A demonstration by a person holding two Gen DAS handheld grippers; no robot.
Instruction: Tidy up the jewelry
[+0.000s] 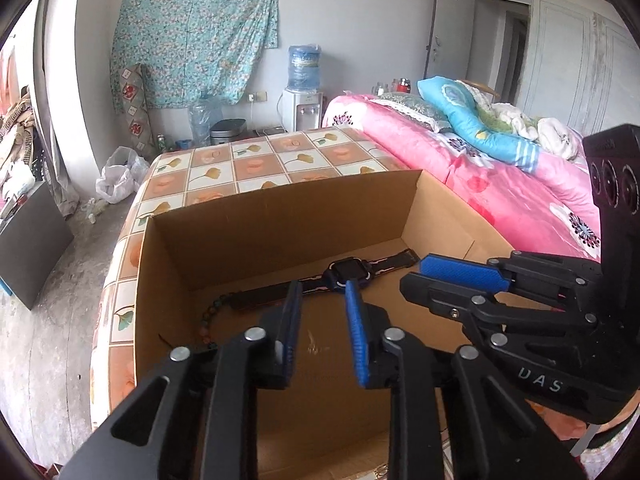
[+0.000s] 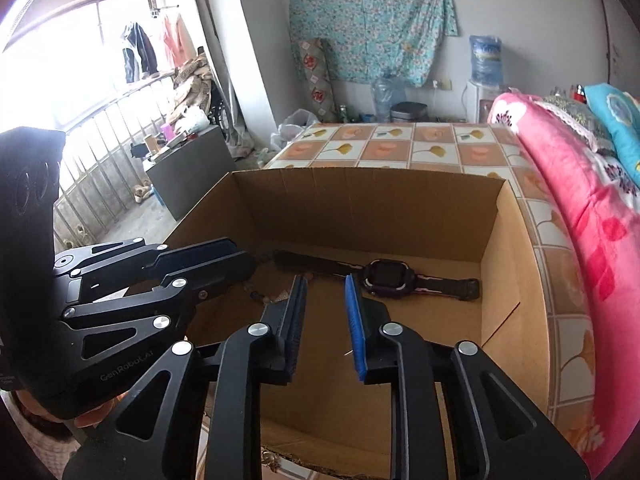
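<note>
1. An open brown cardboard box (image 1: pixel 280 216) stands on a worktop covered with a cloth of orange and white squares bearing yellow leaf prints (image 1: pixel 256 160).
2. A dark purple-and-black smartwatch with a long black strap (image 1: pixel 346 270) lies flat on the box floor, near the far wall, its strap stretched out to either side.
3. A bracelet of small dark round beads (image 1: pixel 210 316) lies curled on the box floor at the watch strap's left end as the left wrist view shows it; whether the two touch I cannot tell.
4. The left tool (image 1: pixel 323 294) hangs over the box with its blue-padded fingers apart; nothing sits between them.
5. The right tool (image 2: pixel 325 290) hangs beside it over the same box, its fingers likewise apart and holding nothing.
6. Each tool shows in the other's view, the two close together, side by side.
7. A bed with a pink flowered blanket (image 1: pixel 500 184) runs just beside the worktop, with a blue patterned pillow (image 1: pixel 472 116) on it.
</note>
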